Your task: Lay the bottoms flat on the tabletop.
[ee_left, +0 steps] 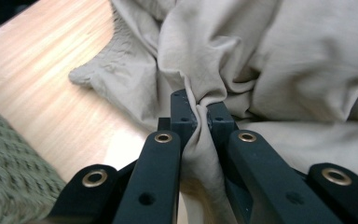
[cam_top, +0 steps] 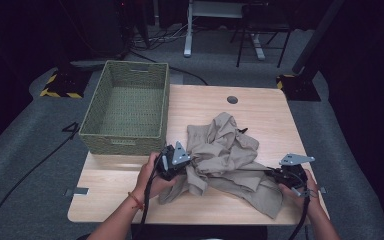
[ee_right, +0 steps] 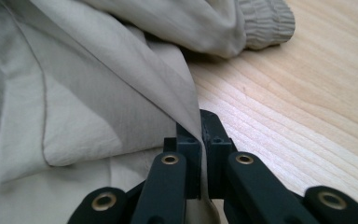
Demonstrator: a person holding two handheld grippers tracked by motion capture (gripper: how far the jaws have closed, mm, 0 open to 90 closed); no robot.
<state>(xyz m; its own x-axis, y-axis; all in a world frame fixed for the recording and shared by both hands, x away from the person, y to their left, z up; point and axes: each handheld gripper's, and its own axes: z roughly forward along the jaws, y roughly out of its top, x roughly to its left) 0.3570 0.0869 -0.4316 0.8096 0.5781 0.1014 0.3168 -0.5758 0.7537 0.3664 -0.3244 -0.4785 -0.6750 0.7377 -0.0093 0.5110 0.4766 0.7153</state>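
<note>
A crumpled beige garment [cam_top: 227,155] lies on the wooden table [cam_top: 260,105], right of centre. My left gripper [cam_top: 187,164] is at the garment's left side, shut on a pinched fold of the cloth [ee_left: 200,112]. My right gripper [cam_top: 275,174] is at the garment's right side near the table's front edge, shut on a thin edge of the fabric [ee_right: 193,121]. A ribbed cuff [ee_right: 265,23] of the garment lies on the wood beyond the right gripper. A hand holds each gripper from the bottom of the high view.
A green woven basket [cam_top: 127,107] stands on the table's back left corner, with nothing inside it. A round cable hole [cam_top: 232,99] sits near the table's far edge. Desk legs and a chair stand on the floor behind the table.
</note>
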